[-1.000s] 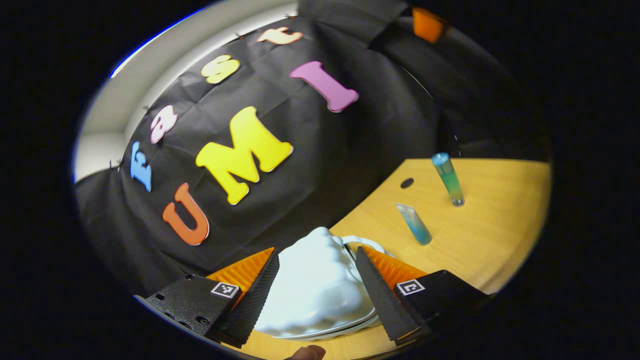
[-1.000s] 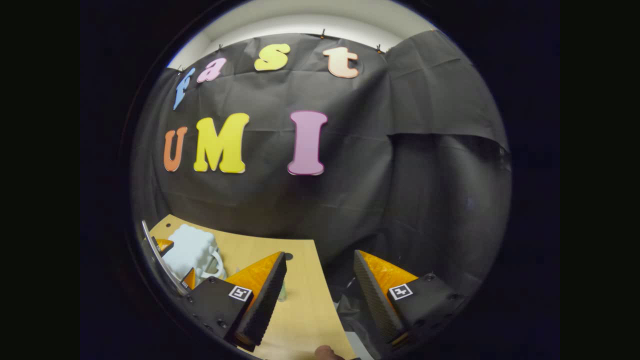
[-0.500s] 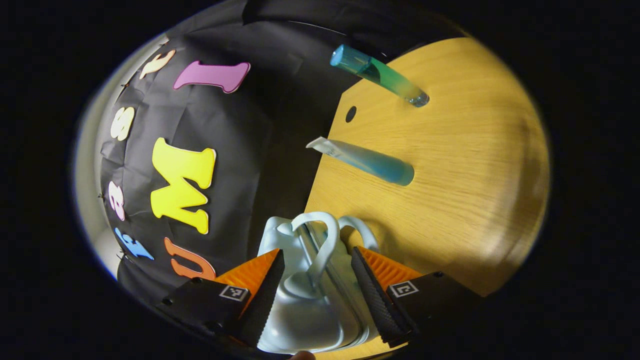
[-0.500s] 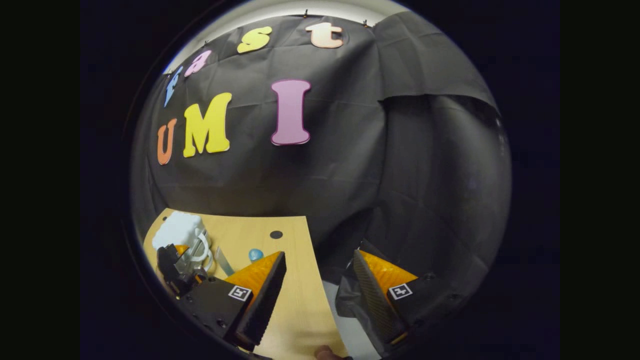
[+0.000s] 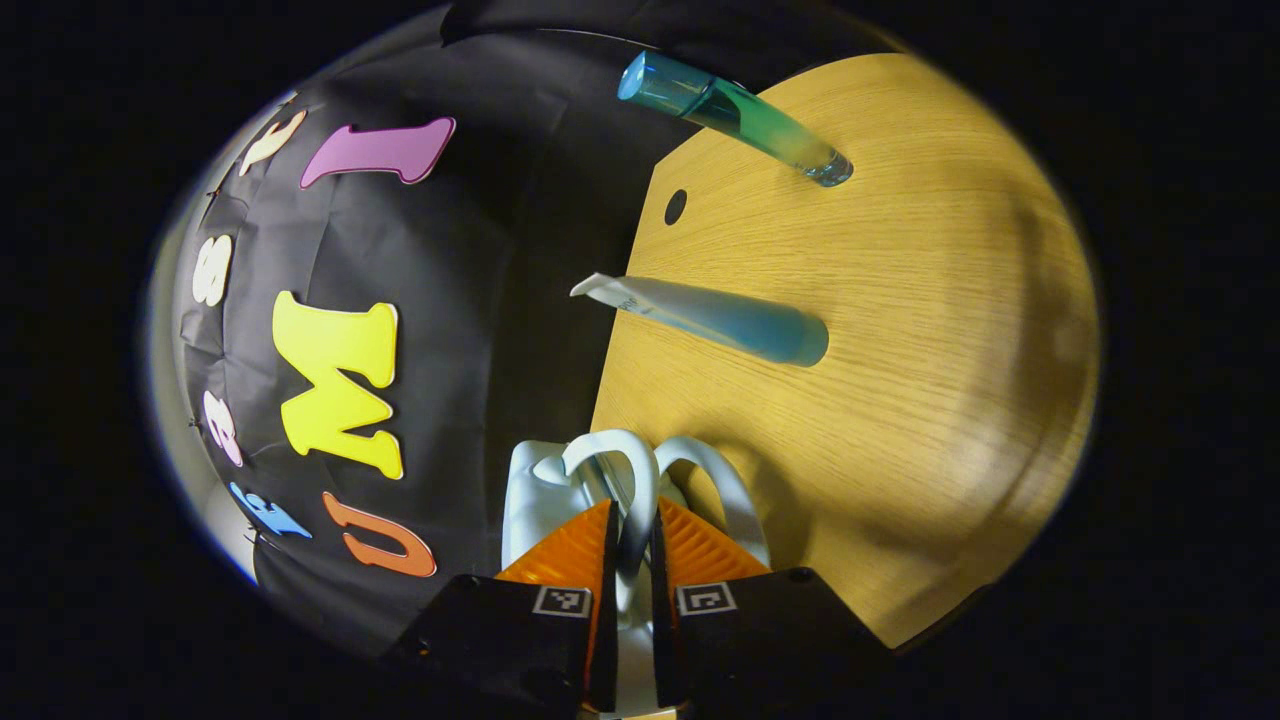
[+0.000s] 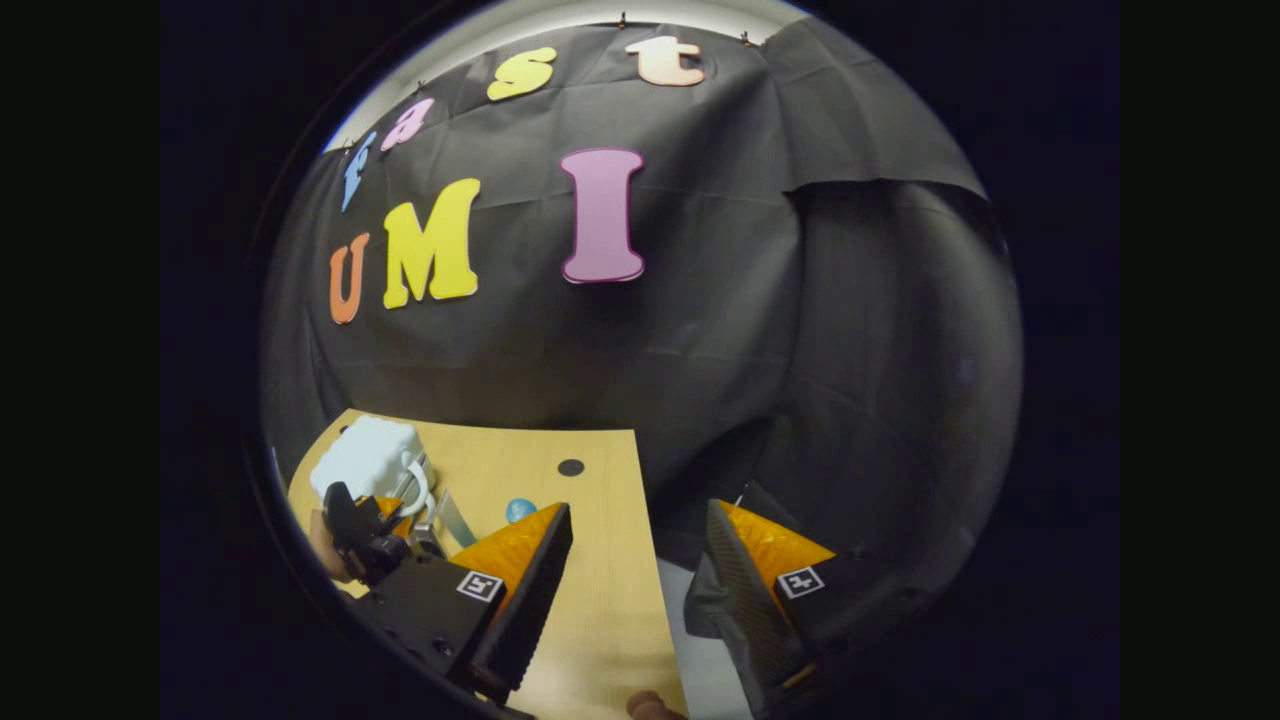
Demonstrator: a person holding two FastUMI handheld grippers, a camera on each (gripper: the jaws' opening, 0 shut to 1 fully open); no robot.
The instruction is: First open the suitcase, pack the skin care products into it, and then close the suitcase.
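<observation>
A small white suitcase (image 5: 530, 490) lies closed on the wooden table (image 5: 900, 350), with two looped handles at its edge. My left gripper (image 5: 632, 570) is shut on the nearer handle (image 5: 640, 480), both orange fingers pressing on it. Beyond it stand a blue tube (image 5: 740, 322) and a teal-green bottle (image 5: 740, 112). In the right gripper view, my right gripper (image 6: 640, 560) is open with nothing between its fingers, over the table's right edge. That view shows the suitcase (image 6: 365, 455) far left with the left gripper (image 6: 365, 525) at it.
A round hole (image 5: 676, 207) sits near the table's back edge by the black cloth wall. The tube (image 6: 455, 520) and the bottle's cap (image 6: 519, 509) stand between the two grippers. A hand (image 6: 320, 545) holds the left gripper. Bare wood (image 6: 600, 620) lies under the right gripper.
My left gripper rolled sideways, moved in over the suitcase's handles and went from open to shut on one handle. The right gripper has barely shifted and stays open.
</observation>
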